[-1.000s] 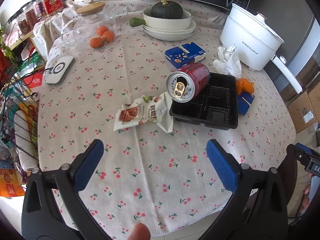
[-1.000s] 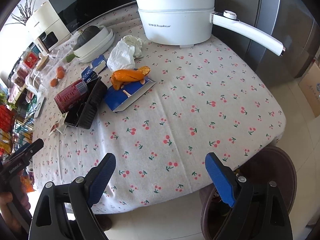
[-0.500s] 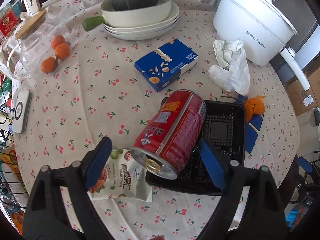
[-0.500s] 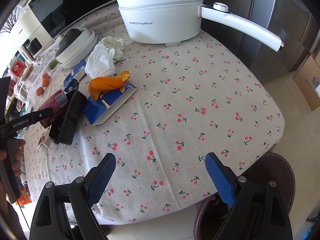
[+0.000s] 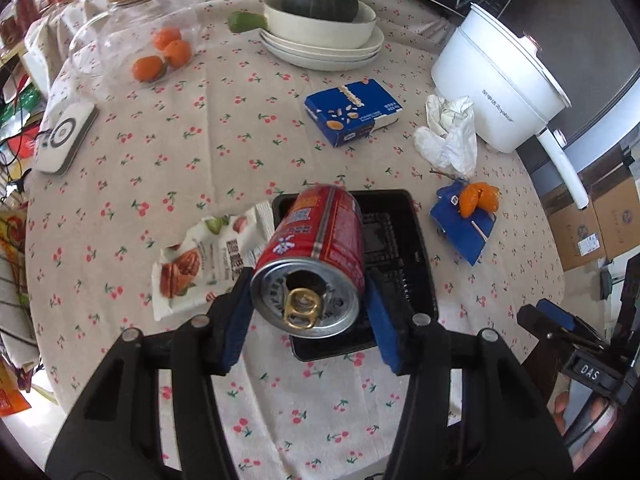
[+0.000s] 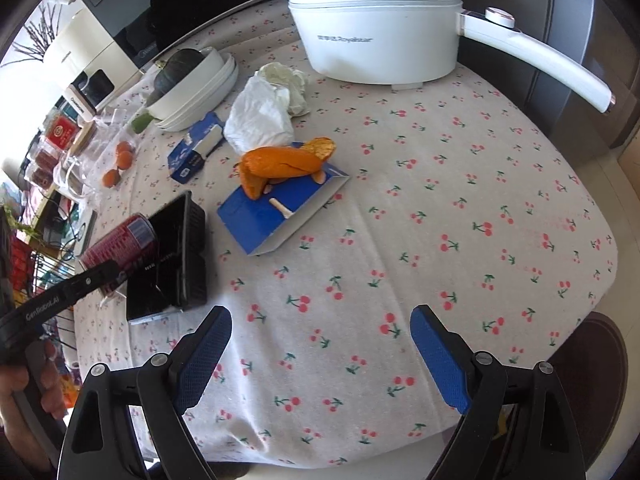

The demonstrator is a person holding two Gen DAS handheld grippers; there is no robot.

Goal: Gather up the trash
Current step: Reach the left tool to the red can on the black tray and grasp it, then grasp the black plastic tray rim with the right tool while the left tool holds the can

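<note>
Both pads clamp red can [image 5: 316, 264] | right gripper [image 6: 320, 356] open over table edge

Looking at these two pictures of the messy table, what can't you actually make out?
- Black tray: left wrist view, the red can held by the left gripper covers its near compartments.
- Snack wrapper: small print unreadable; one corner behind the can.
- Dark round object beside the table: right wrist view, cut off by the frame edge.
- Right gripper: open, holding nothing.
</note>
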